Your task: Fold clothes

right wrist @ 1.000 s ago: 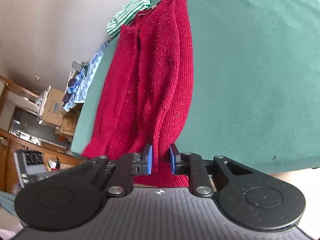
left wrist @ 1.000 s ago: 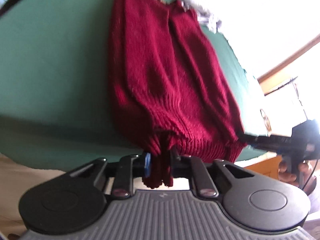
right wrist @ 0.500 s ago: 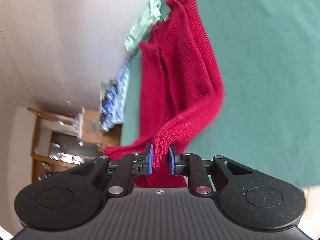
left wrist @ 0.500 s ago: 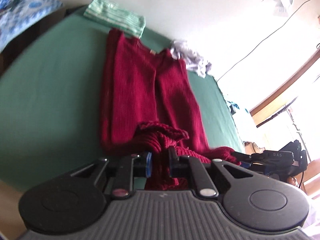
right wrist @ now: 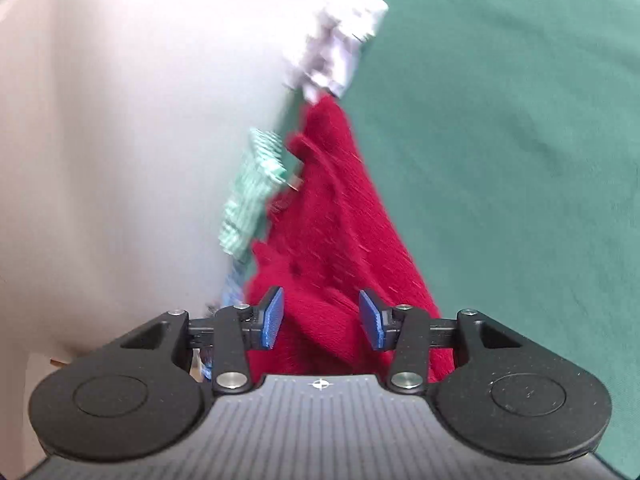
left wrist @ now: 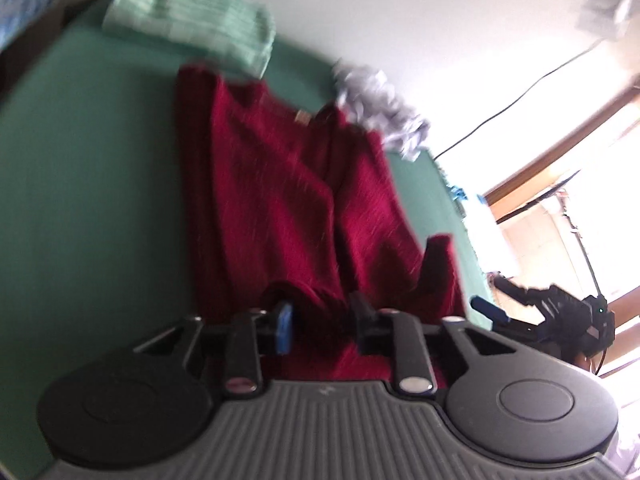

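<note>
Both my grippers, left (left wrist: 320, 326) and right (right wrist: 322, 322), were opening off the red sweater's (left wrist: 276, 200) hem low in frame, releasing the fold.

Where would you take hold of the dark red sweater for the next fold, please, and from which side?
I would probably grip the dark red sweater at its two far shoulder corners, one near the striped green garment, one near the crumpled white cloth. It lies flat and lengthwise on the green surface, hem bunched at the near end, so come over it from the near end.
</note>
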Motion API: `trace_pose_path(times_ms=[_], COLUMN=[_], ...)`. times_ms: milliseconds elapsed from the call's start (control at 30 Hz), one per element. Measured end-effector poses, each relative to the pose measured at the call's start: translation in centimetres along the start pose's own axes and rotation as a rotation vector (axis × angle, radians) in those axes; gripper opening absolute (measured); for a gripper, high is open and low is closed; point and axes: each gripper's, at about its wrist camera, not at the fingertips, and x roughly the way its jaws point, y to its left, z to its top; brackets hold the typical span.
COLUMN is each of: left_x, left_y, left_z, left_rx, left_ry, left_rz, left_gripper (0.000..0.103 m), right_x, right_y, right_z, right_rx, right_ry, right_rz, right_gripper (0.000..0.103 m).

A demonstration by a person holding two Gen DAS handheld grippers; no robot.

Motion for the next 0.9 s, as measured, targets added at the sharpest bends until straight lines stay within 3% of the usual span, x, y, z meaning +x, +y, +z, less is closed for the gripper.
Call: trace_pose_path(times_ms=[67, 133, 167, 267, 300, 400, 467, 500, 567, 633, 700, 767, 800, 900], left_x=[-2.2, -3.5, -3.6, -2.1, -1.4, 0.5, 1.3, 1.7, 2.6, 2.5, 2.0, 2.3, 2.4, 1.7], left_y=[-0.4, -0.5, -0.5, -0.1, 0.2, 0.6, -0.1, -0.5, -0.7, -0.6, -1.0, -1.0, -0.8, -1.3], left_z=[0.5, 0.9, 0.9, 0.4, 0.0, -2.6, -3.8, -4.2, -4.6, -5.2, -6.3, -6.7, -6.8, -6.3], left_rx=[0.076, 0.142, 0.167, 0.207, 0.211, 0.15, 0.145, 0.136, 0.094, 0.054, 0.075, 0.067, 0.047, 0.022], left_ry=[-0.078, -0.123, -0.129, -0.043, -0.003, 0.112, 0.112, 0.111, 0.14, 0.139, 0.126, 0.112, 0.101, 0.074], left_rz=[0.015, 0.003, -0.006, 0.028, 0.051, 0.026, 0.062, 0.086, 0.132, 0.136, 0.168, 0.216, 0.233, 0.261], left_gripper=[0.079, 0.099, 0.099, 0.092, 0.09, 0.088, 0.085, 0.079, 0.012, 0.01, 0.011, 0.035, 0.036, 0.038], right_x=[-1.3, -1.0, 0.0, 2.5, 3.1, 4.3, 5.1, 5.6, 6.4, 5.3, 4.6, 4.5, 4.4, 3.6], right_y=[2.4, 4.6, 5.7, 6.7, 6.4, 5.7, 5.3, 5.0, 4.8, 4.9, 4.3, 3.4, 3.1, 3.7], right_z=[-1.0, -3.0, -4.4, -7.4, -7.8, -7.9, -7.3, -6.9, -5.7, -4.5, -4.2, -4.2, -4.2, -3.1], right_rx=[-0.195, -0.456, -0.593, -0.857, -0.867, -0.851, -0.824, -0.797, -0.714, -0.622, -0.571, -0.557, -0.557, -0.531], right_ry=[-0.017, -0.012, -0.008, 0.016, 0.017, 0.009, -0.005, 0.001, 0.049, 0.027, 0.059, 0.118, 0.122, 0.084], right_rz=[-0.076, -0.207, -0.277, -0.4, -0.398, -0.389, -0.38, -0.369, -0.331, -0.296, -0.306, -0.306, -0.287, -0.256], right_gripper=[0.046, 0.046, 0.047, 0.049, 0.049, 0.049, 0.049, 0.045, 0.011, 0.01, 0.01, 0.011, 0.012, 0.039])
